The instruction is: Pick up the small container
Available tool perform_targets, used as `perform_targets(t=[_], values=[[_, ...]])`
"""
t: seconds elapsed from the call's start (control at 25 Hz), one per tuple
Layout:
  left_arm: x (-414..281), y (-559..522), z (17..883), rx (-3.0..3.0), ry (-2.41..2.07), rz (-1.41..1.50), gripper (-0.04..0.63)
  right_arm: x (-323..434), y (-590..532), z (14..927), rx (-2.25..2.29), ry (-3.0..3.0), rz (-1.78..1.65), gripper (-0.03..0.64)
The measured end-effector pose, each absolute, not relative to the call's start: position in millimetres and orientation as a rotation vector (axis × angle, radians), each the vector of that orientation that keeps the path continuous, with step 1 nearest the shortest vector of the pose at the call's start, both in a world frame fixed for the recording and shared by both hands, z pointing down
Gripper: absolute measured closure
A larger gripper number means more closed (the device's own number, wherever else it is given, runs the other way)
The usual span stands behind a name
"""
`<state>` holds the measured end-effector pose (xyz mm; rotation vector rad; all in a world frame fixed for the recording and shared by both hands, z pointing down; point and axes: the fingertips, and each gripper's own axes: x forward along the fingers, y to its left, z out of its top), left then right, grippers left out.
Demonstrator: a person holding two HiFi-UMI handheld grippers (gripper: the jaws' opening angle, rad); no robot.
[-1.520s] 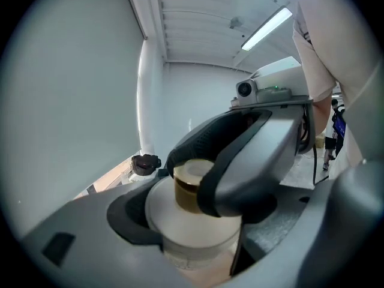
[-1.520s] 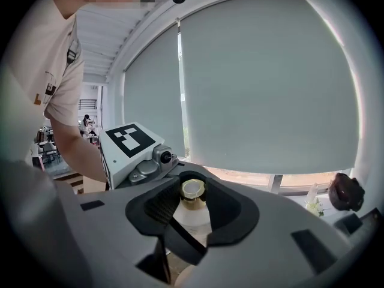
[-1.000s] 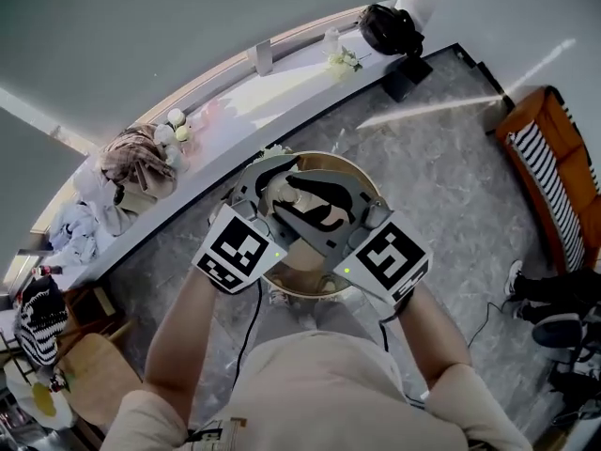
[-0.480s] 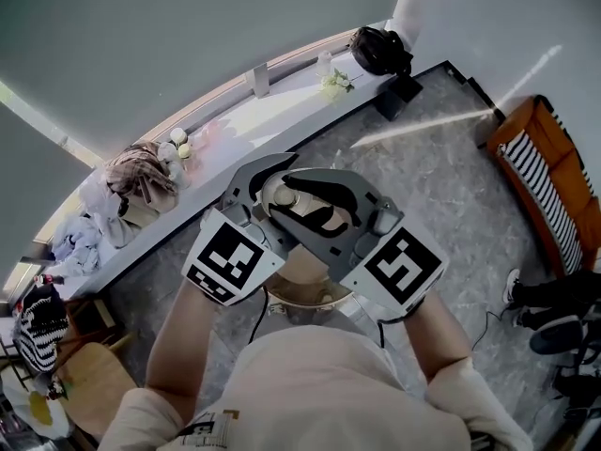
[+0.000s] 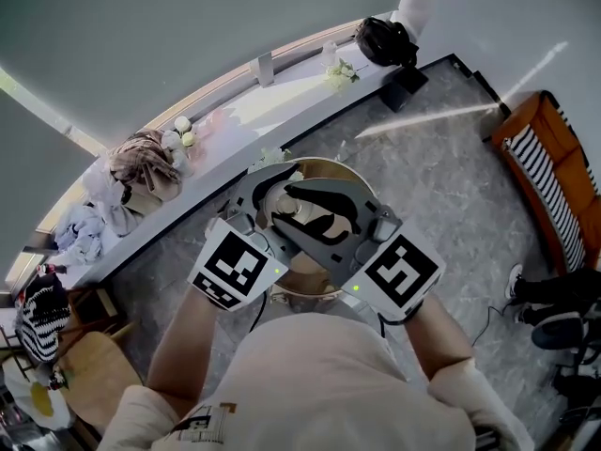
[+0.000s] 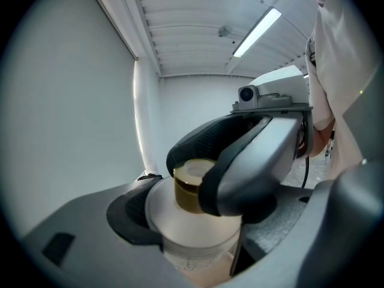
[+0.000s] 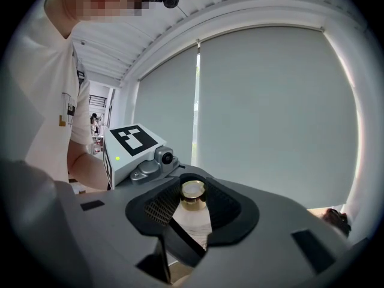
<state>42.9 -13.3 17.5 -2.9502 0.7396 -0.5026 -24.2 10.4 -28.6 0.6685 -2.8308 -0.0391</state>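
The small container is a frosted white jar [image 6: 193, 230] with a gold cap [image 6: 187, 188]. I hold it up in the air, above a round table [image 5: 364, 181]. My left gripper [image 6: 201, 239] is shut on the jar's white body, its black pads [image 6: 127, 218] against the sides. My right gripper [image 7: 193, 207] is closed round the gold cap [image 7: 193, 192], with the white body [image 7: 196, 228] showing below it. In the head view the two grippers [image 5: 282, 200] [image 5: 317, 219] meet jaw to jaw in front of my chest, and the jar is mostly hidden between them.
The round table has a golden rim and stands on a grey marbled floor. A long white ledge [image 5: 239, 111] along the window carries a heap of cloth, small flowers and a black bag [image 5: 385, 38]. An orange striped seat [image 5: 554, 167] is at the right, a wooden chair [image 5: 84, 374] at the lower left.
Both grippers stay clamped on the container. The pair shifted slightly in the head view, towards me and then back over the round table.
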Motion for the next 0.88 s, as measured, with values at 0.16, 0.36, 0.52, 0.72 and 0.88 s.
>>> perform_targets(t=[0.16,0.36,0.52,0.72,0.88], values=[[42.9,-10.8,25.1,-2.957,0.737,-0.522,0.239,-23.8,12.2,-21.6,0.67,-2.829,-0.006,0.486],[43.0,-10.5,23.1,-2.964,0.731,-0.515,0.239,-23.6,11.9,-24.1,0.681,-2.846,-0.001,0.486],[43.1,-10.3,23.0,-2.964,0.726,-0.52,0.239,-23.5,12.1,-24.0,0.681,-2.844,0.004,0.486],[42.9,-9.6,22.5,-2.97,0.728,-0.525,0.239,-24.2,12.7,-25.4,0.672,-2.843,0.002,0.486],[42.8,-9.4,23.4,-2.975,0.729,-0.521,0.239,-24.4,12.8,-24.2,0.671,-2.843,0.006,0.486]])
